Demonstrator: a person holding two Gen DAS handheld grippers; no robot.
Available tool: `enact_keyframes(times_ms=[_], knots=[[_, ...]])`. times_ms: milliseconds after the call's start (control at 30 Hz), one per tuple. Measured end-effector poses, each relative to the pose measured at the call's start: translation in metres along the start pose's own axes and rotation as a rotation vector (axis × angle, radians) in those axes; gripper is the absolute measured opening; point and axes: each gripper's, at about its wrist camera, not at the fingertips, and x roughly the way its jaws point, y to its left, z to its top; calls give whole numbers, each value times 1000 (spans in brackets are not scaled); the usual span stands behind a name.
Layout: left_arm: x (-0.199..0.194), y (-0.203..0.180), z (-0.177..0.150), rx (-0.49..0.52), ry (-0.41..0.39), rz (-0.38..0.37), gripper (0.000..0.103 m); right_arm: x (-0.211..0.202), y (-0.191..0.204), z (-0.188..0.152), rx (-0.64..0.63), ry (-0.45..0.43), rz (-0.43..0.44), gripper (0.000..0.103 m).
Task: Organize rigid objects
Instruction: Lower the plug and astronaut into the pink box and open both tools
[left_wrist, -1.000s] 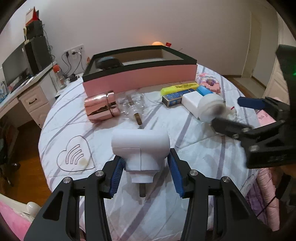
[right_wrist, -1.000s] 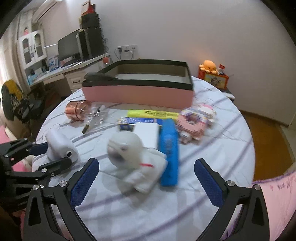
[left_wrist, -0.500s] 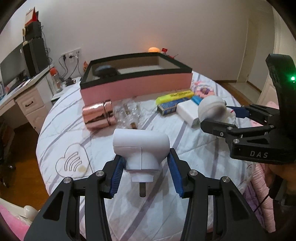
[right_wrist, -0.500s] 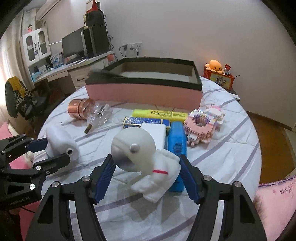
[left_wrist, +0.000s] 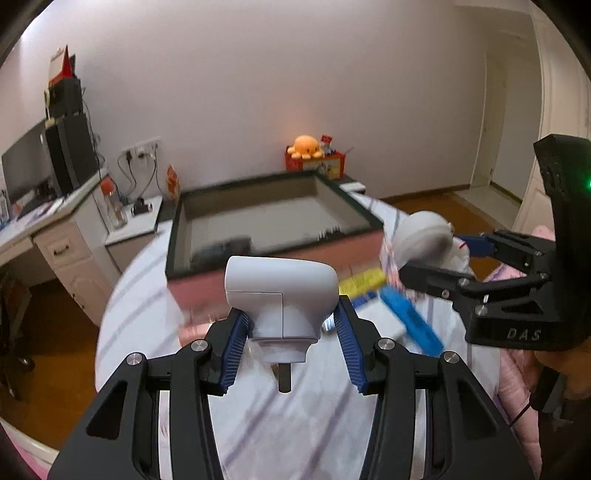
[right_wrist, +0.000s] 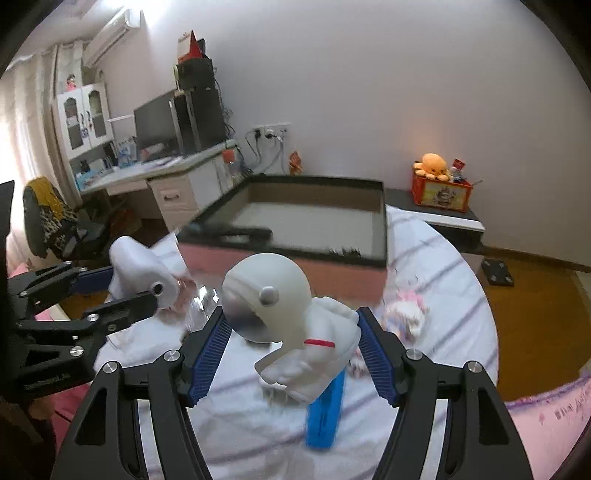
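Note:
My left gripper (left_wrist: 288, 325) is shut on a white T-shaped gadget (left_wrist: 280, 288), lifted off the round table's striped cloth (left_wrist: 295, 424). My right gripper (right_wrist: 291, 332) is shut on a white astronaut figure (right_wrist: 280, 295), its blue pads pressing both sides, and it too hangs above the table. Ahead of both stands an open pink box with a black rim (right_wrist: 332, 277), with a dark object in its near-left corner. In the right wrist view the left gripper (right_wrist: 122, 291) and its gadget (right_wrist: 136, 262) show at the left. The left wrist view has the right gripper (left_wrist: 443, 254) and astronaut (left_wrist: 424, 236) at the right.
On the cloth lie a blue case (right_wrist: 325, 413), a yellow box (left_wrist: 362, 278), a white box (left_wrist: 380, 321) and a pink block toy (right_wrist: 406, 310). A desk with a monitor (right_wrist: 177, 173) stands left of the table. An orange plush (right_wrist: 434, 164) sits on a low shelf behind.
The right gripper closed on the astronaut, then lifted it off the table. The left gripper rose with the white gadget. Both now look more level, towards the pink box.

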Motion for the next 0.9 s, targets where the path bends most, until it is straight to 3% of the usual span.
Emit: enact_keyframes(times_ms=[233, 467, 800, 900], knots=[[32, 21, 52, 3, -18, 43, 47, 26, -6, 50, -40, -15, 30, 70], [82, 44, 87, 5, 30, 47, 47, 78, -11, 91, -70, 15, -2, 70], [166, 81, 93, -35, 180, 59, 47, 158, -20, 108, -66, 118, -24, 70], [179, 89, 91, -50, 202, 59, 42, 173, -25, 106, -55, 148, -25, 70]])
